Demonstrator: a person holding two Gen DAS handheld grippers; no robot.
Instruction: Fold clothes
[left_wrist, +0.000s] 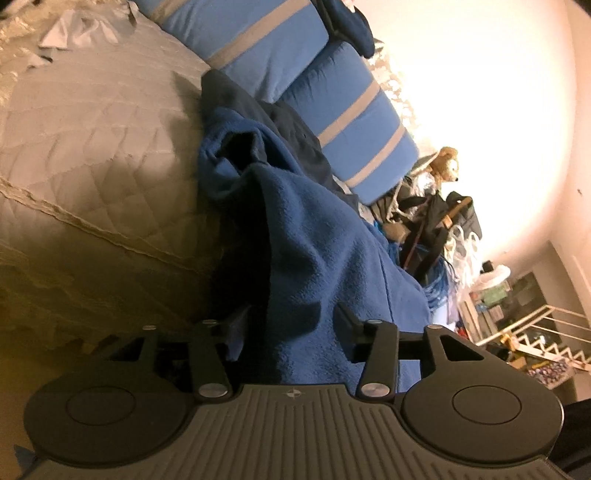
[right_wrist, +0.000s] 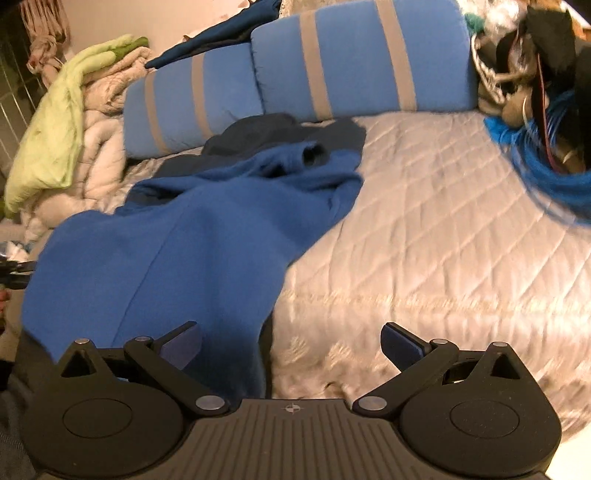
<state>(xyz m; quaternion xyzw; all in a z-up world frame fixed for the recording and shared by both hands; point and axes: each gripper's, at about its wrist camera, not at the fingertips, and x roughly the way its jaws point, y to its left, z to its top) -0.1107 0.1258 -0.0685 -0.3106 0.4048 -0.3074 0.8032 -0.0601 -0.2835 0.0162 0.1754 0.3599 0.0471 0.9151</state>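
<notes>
Item one: our left gripper (left_wrist: 291, 325), fingers (left_wrist: 347, 314) part-way apart with blue fleece bunched between them; we could not tell whether the pads pressed on it. Item two: our right gripper (right_wrist: 291, 347), fingers (right_wrist: 400, 345) wide apart and clamping nothing, the fleece's near edge beside the left-hand finger (right_wrist: 183, 345). Item three: the blue fleece garment (right_wrist: 192, 236), crumpled on the quilted bed (right_wrist: 424, 236), running from the bed's near edge up towards its head. Item four: a darker navy garment (right_wrist: 258, 133), partly under the fleece at the head end. Item five: two blue striped pillows (right_wrist: 354, 59) along the head of the bed.
</notes>
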